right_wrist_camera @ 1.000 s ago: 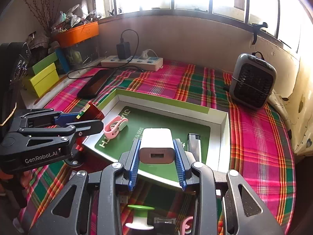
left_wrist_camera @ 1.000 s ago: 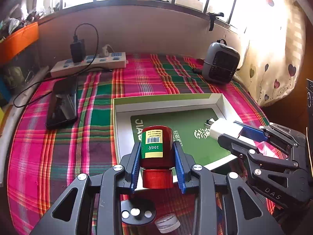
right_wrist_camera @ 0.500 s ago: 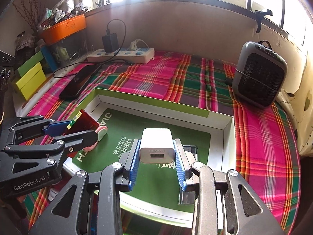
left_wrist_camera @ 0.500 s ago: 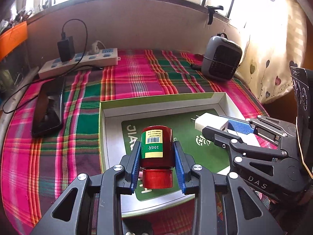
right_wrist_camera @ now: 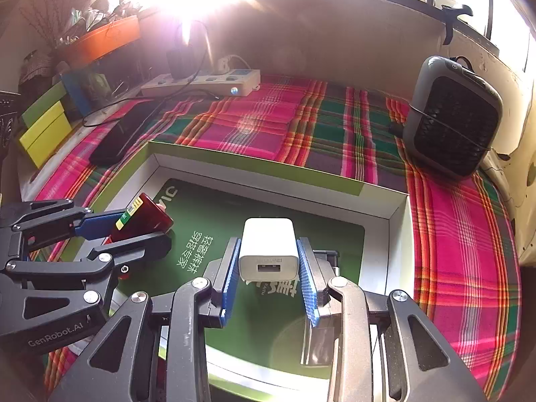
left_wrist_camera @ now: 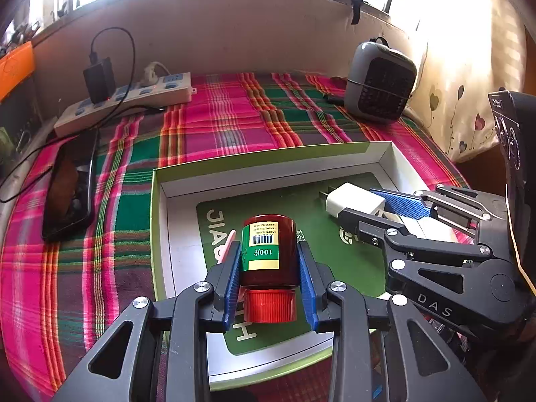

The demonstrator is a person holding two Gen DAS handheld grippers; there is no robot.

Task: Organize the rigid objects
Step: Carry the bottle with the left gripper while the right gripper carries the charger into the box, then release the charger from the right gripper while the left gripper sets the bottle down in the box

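Note:
My left gripper [left_wrist_camera: 269, 261] is shut on a dark red pill bottle [left_wrist_camera: 269, 251] with a green label and a red cap, held over the green floor of a shallow white box [left_wrist_camera: 268, 167]. In the right wrist view the same bottle [right_wrist_camera: 144, 217] shows at the left, low above the box floor. My right gripper [right_wrist_camera: 268, 261] is shut on a white USB charger [right_wrist_camera: 268, 248], also over the box [right_wrist_camera: 385, 207]; from the left wrist view that charger [left_wrist_camera: 351, 199] sits in the right gripper's fingers. A pink clip [left_wrist_camera: 226, 246] lies half hidden behind the left finger. A lighter [right_wrist_camera: 318, 341] lies in the box under the right finger.
A plaid cloth [left_wrist_camera: 234, 117] covers the table. A black phone [left_wrist_camera: 70, 184] lies left of the box, a white power strip [left_wrist_camera: 127, 100] with a black adapter behind it. A grey mini heater [right_wrist_camera: 452, 117] stands at the back right. Yellow-green boxes [right_wrist_camera: 43, 130] sit far left.
Both grippers have moved forward and down over the box with their loads still gripped. The small items on the cloth in front of the box have dropped out of view.

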